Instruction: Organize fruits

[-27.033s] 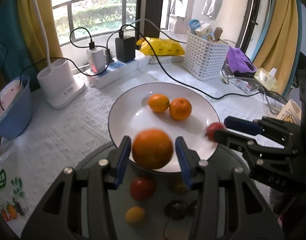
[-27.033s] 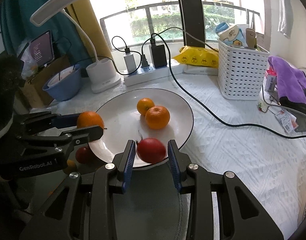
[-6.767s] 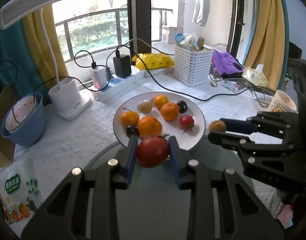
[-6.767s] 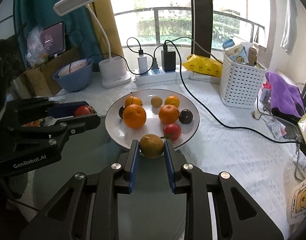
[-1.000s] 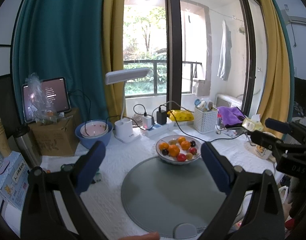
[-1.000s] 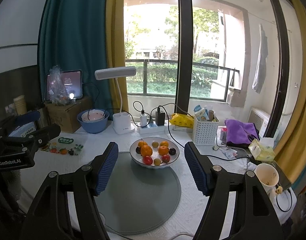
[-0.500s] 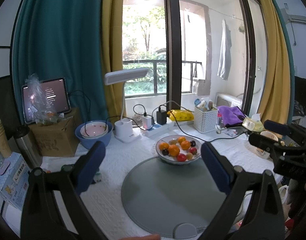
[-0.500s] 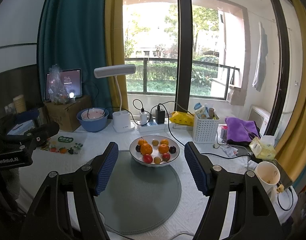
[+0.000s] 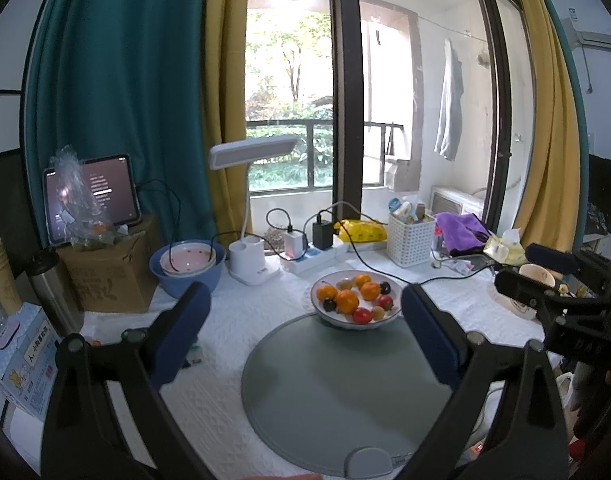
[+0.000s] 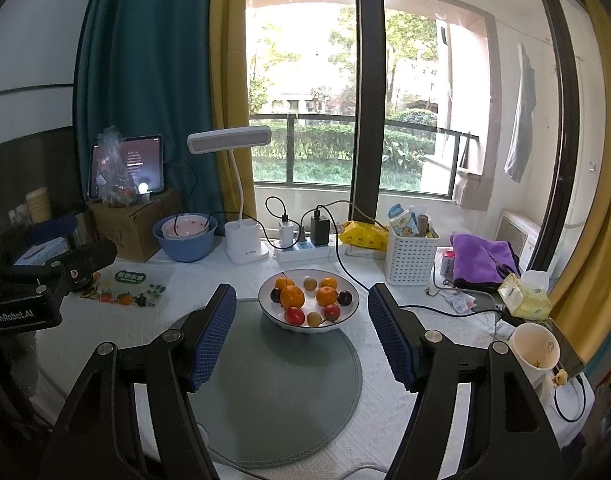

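Fruits [image 10: 307, 301] on plate [image 10: 345, 324]: round, soft-skinned, roll easily; grip across widest part w/ light force; left gripper [image 9: 301, 332] & right gripper [image 10: 301, 336] jaws spread, empty.

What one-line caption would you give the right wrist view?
Open right gripper hangs above the grey mat, facing a white plate full of fruit.

Both wrist views face the window, sharing the distant fruit plate [image 9: 355, 322].
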`<action>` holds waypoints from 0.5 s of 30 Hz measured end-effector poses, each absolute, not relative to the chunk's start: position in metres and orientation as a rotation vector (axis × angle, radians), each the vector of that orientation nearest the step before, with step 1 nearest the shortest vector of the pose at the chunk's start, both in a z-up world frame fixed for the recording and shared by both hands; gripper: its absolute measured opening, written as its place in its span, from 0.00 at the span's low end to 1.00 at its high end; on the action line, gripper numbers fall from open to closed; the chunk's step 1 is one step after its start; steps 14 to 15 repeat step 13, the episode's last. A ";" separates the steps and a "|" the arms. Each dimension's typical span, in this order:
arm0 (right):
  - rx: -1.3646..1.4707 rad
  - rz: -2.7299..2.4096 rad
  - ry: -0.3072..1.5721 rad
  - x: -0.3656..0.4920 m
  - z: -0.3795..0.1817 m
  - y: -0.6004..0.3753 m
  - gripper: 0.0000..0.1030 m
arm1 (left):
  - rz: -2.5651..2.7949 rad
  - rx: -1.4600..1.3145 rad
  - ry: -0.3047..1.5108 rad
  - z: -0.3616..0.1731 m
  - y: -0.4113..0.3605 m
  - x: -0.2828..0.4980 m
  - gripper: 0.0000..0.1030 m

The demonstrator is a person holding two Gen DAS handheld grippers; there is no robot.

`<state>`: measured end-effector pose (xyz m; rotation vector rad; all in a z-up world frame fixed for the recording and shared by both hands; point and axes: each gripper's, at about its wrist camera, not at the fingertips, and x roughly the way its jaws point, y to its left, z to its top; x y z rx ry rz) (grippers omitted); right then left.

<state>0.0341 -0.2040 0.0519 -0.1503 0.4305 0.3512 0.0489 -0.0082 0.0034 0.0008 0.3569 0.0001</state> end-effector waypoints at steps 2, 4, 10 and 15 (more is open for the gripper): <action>-0.150 0.352 0.430 0.034 0.052 -0.204 0.70 | 0.001 0.001 0.358 0.004 -0.008 0.049 0.94; -0.149 0.351 0.432 0.034 0.052 -0.204 0.70 | -0.001 0.002 0.359 0.004 -0.009 0.049 0.94; -0.147 0.351 0.435 0.035 0.050 -0.205 0.70 | -0.001 0.004 0.364 0.005 -0.012 0.051 0.94; -0.149 0.352 0.438 0.036 0.048 -0.205 0.70 | 0.017 0.021 0.371 0.003 -0.015 0.054 0.94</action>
